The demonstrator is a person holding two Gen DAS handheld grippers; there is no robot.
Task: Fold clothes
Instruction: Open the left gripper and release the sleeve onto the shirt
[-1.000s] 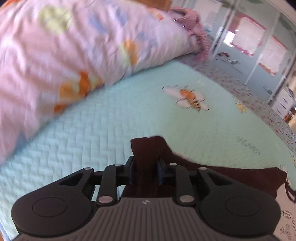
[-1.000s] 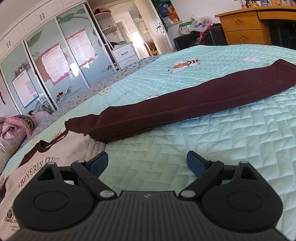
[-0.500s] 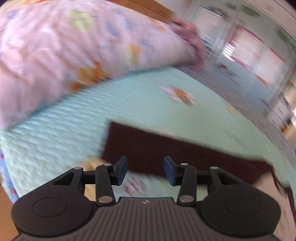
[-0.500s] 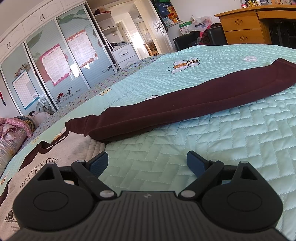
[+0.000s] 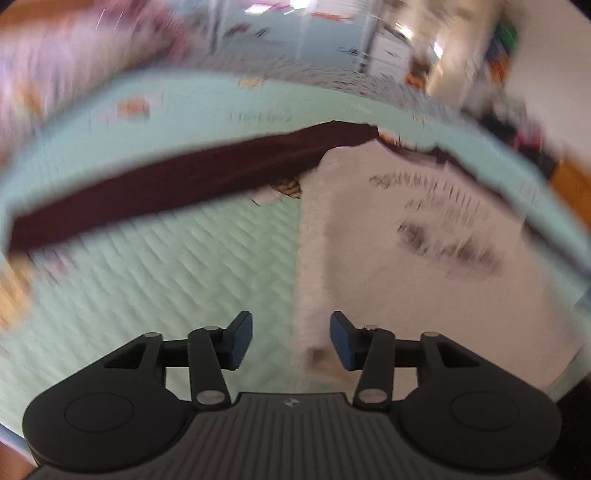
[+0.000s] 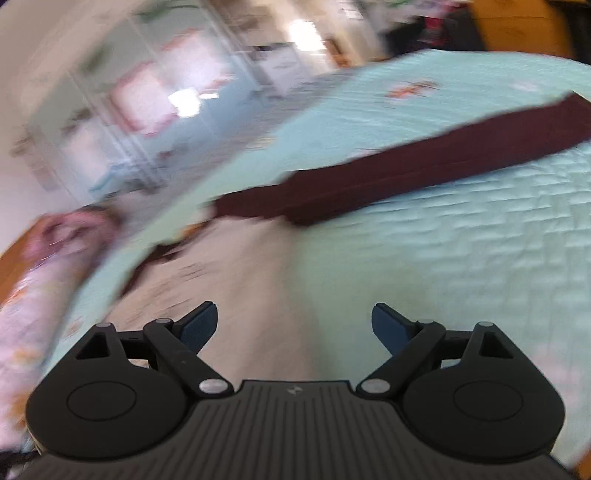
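A cream sweatshirt (image 5: 406, 266) with dark lettering lies flat on the mint quilted bed (image 5: 155, 280). Its long maroon sleeve (image 5: 177, 184) stretches out leftward across the quilt. My left gripper (image 5: 291, 341) hovers over the sweatshirt's near left edge; its jaws are opening and nothing is pressed between them. In the right wrist view the same cream body (image 6: 266, 280) and maroon sleeve (image 6: 424, 162) lie ahead. My right gripper (image 6: 293, 326) stands wide open above the cream fabric, empty. Both views are blurred by motion.
A pink floral duvet (image 6: 33, 295) is bunched along the bed's left side in the right wrist view and sits at the upper left (image 5: 55, 74) in the left wrist view. Mirrored wardrobe doors (image 6: 155, 96) and a wooden desk (image 6: 517, 22) stand beyond the bed.
My left gripper let go of the maroon sleeve, opened, and swung across to the cream sweatshirt's edge. My right gripper rose and turned toward the sweatshirt body, staying open.
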